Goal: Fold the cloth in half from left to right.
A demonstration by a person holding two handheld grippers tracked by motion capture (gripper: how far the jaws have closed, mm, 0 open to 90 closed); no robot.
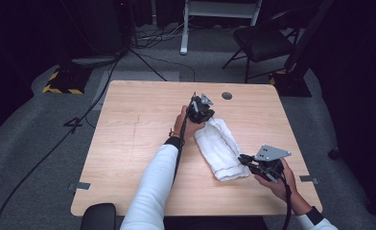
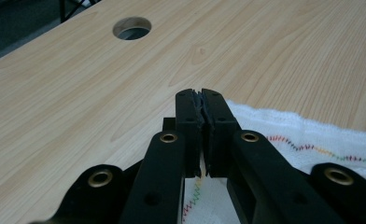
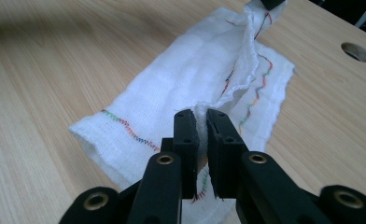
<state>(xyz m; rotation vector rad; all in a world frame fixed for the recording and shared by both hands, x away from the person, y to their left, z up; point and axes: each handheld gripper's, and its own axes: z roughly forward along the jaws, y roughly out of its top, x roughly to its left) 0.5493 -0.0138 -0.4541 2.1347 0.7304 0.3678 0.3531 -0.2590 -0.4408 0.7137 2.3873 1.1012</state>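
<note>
We see a white folded cloth (image 1: pixel 222 149) lying at centre right of the wooden table (image 1: pixel 138 143) in the high view. The left gripper (image 1: pixel 204 116) pinches its upper end and the right gripper (image 1: pixel 243 159) pinches its lower edge. The right gripper view adds coloured zigzag stitching, with fabric clamped between the jaws. The left gripper view shows the jaws nearly closed (the cloth hem sits just behind them), with the cable hole (image 2: pixel 132 28) at upper left.

We saw a light wooden table (image 1: pixel 143 143) with a round hole (image 1: pixel 227 96) near its far edge, standing on grey carpet (image 1: pixel 28 143). Beyond it stood a dark folding chair (image 1: pixel 263 40) and the foot of a white frame (image 1: pixel 183 48). Black cables (image 1: pixel 80 120) ran across the floor, past a base marked with yellow and black stripes (image 1: pixel 61 86).
</note>
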